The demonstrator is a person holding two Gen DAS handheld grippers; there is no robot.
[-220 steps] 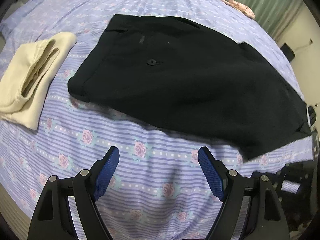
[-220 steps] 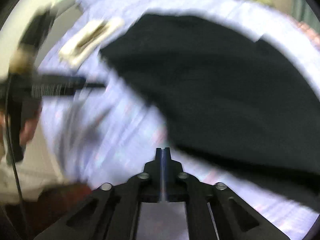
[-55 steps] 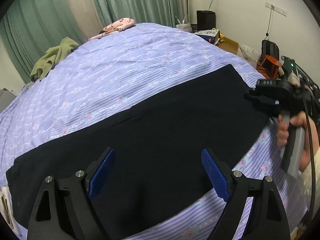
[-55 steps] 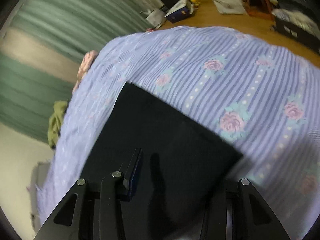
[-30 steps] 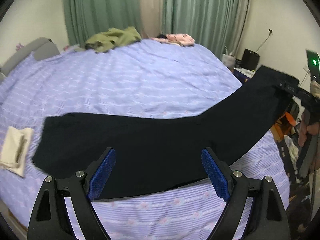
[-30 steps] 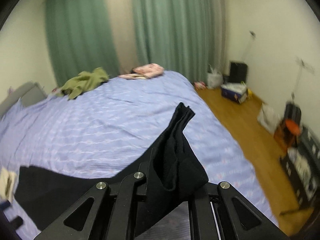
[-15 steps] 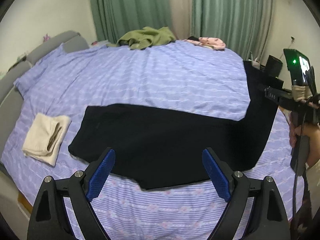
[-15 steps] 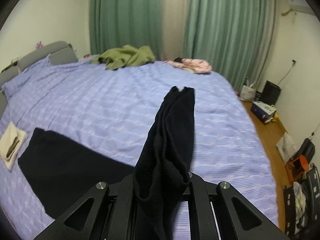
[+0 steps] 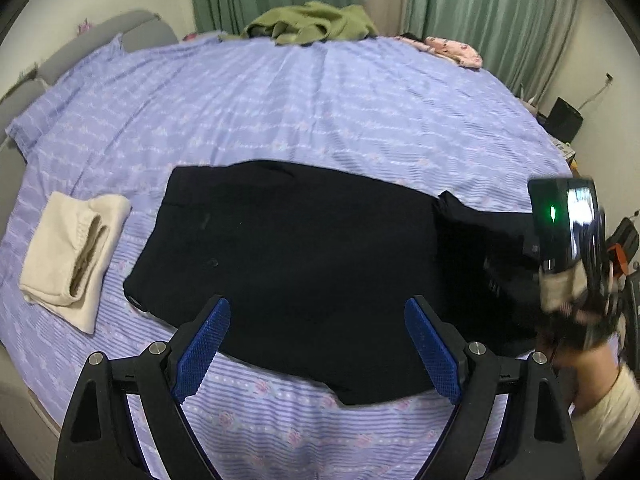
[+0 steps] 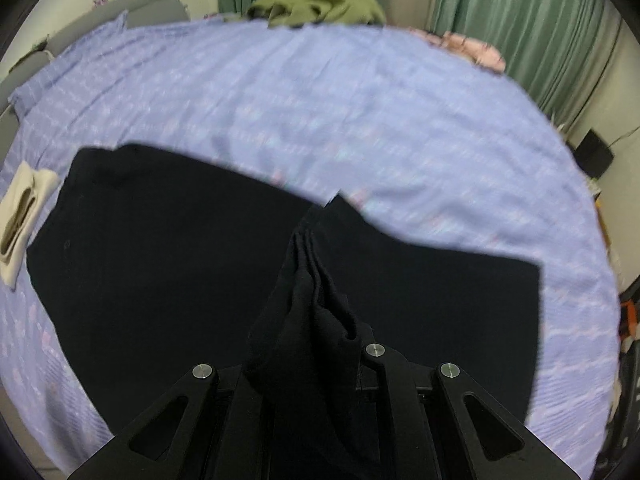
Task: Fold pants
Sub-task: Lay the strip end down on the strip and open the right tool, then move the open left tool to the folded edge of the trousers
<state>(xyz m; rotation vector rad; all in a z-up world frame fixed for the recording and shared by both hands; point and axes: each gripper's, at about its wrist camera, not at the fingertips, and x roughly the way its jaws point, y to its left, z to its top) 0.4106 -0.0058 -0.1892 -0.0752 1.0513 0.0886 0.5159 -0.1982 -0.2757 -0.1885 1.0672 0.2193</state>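
Black pants [image 9: 304, 256] lie flat on the purple floral bed [image 9: 320, 112], long axis running nine o'clock to three o'clock across the left wrist view, waistband end toward nine o'clock beside the folded cream garment [image 9: 68, 256].

Right claw [image 10: 316, 320] is clamped tight on a bunched fistful of the leg end, cloth ridging up out of the jaws toward twelve o'clock in its own view. From the left camera that same claw sits out at three o'clock, a hand [image 9: 576, 344] wrapped round its handle, leg fabric draping from it back onto the body of the pants.

Left claw [image 9: 316, 340] hangs with its blue pads [image 9: 204, 340] wide apart, nothing between them, the near edge of the pants just beyond its tips at twelve o'clock.

Here's what matters: the held leg end must travel along that long axis, from three o'clock toward the waistband at nine. The right hand owns the cloth, so it looks to carry the fold. The left is nearer the middle of the pants and, I'd judge, best placed to pin or square the crease.

Olive clothing [image 9: 316, 24] and a pink item [image 9: 452, 50] sit well apart at the far edge.
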